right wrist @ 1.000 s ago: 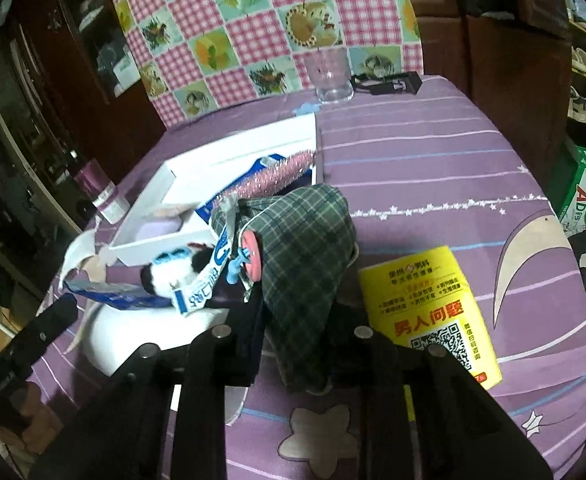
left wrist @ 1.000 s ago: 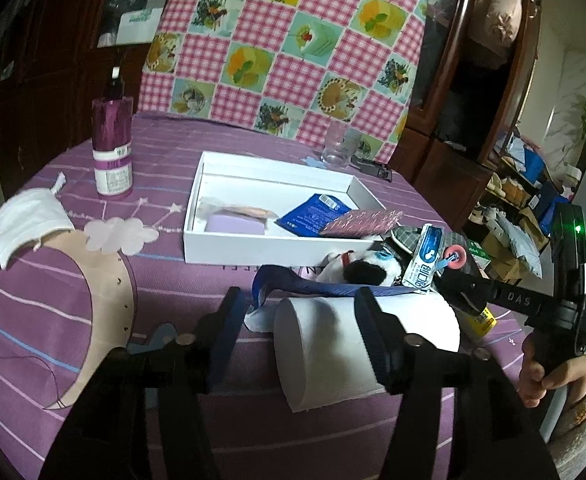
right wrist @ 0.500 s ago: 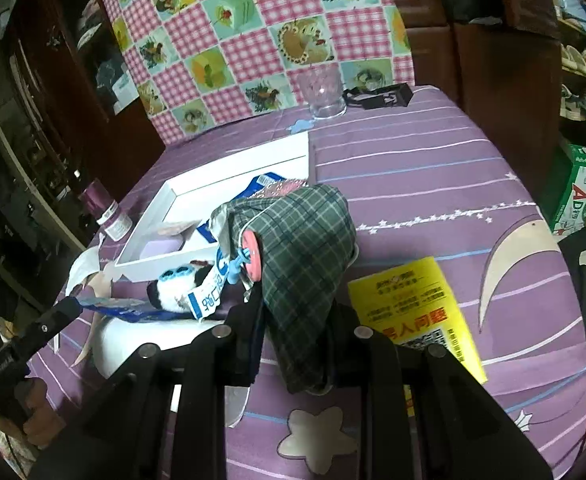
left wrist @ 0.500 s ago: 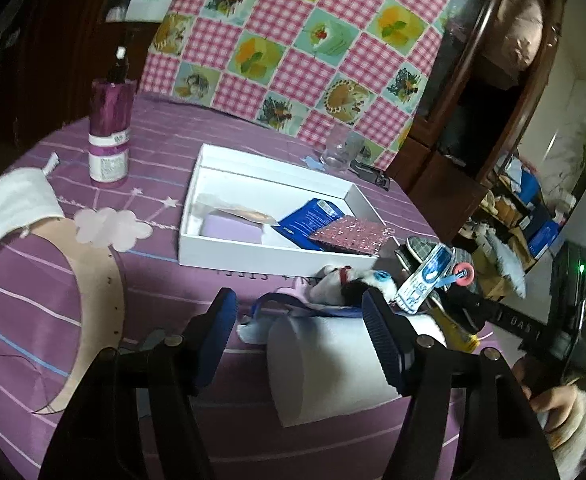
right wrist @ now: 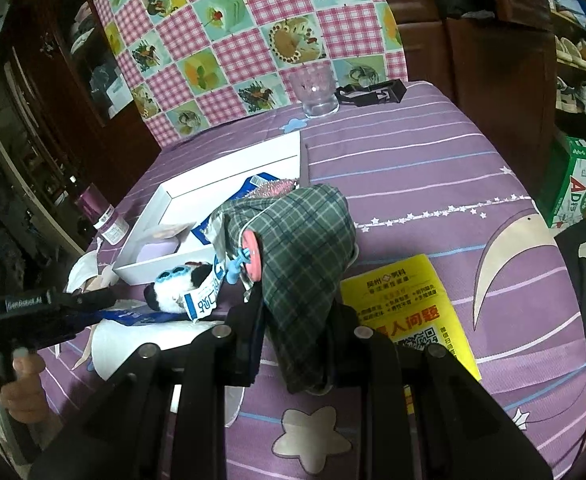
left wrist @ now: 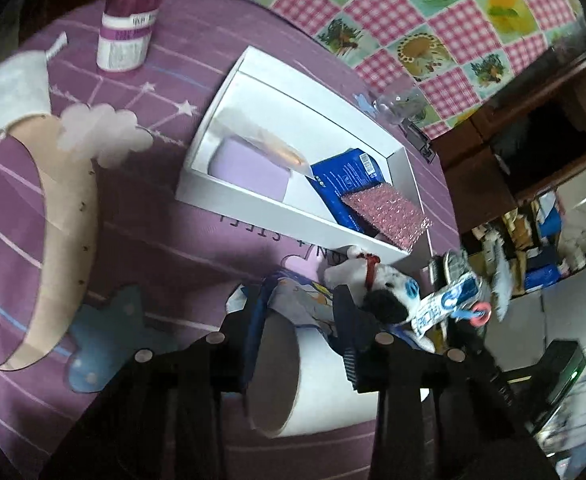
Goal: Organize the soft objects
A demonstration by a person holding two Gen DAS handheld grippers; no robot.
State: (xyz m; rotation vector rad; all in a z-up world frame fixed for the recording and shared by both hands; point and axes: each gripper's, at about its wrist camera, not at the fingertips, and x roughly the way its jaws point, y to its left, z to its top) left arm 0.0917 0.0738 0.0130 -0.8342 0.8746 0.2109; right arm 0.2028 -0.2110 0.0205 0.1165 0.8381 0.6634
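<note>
My left gripper (left wrist: 299,300) hangs over a white paper roll (left wrist: 289,380) that lies on the purple table. Its jaws are closing, and a blue-trimmed printed cloth (left wrist: 301,296) on top of the roll fills the gap between the pads. Just beyond lies a black-and-white plush toy (left wrist: 385,292), also seen in the right wrist view (right wrist: 177,292). My right gripper (right wrist: 293,320) is shut on a green plaid cloth bundle (right wrist: 309,248) beside the plush. The white box (left wrist: 253,208) behind holds a lilac pad (left wrist: 249,164), a blue packet (left wrist: 345,176) and a pink glitter piece (left wrist: 385,216).
A purple bottle (left wrist: 129,20) and a white cloth (left wrist: 9,92) sit at the table's left. A drinking glass (right wrist: 315,92) and a black clip (right wrist: 373,92) stand at the far edge. A yellow leaflet (right wrist: 405,300) lies right of the plaid bundle.
The left gripper has rolled and moved in over the roll, and its jaws have narrowed around the blue-trimmed cloth. The right gripper has stayed put with the plaid bundle.
</note>
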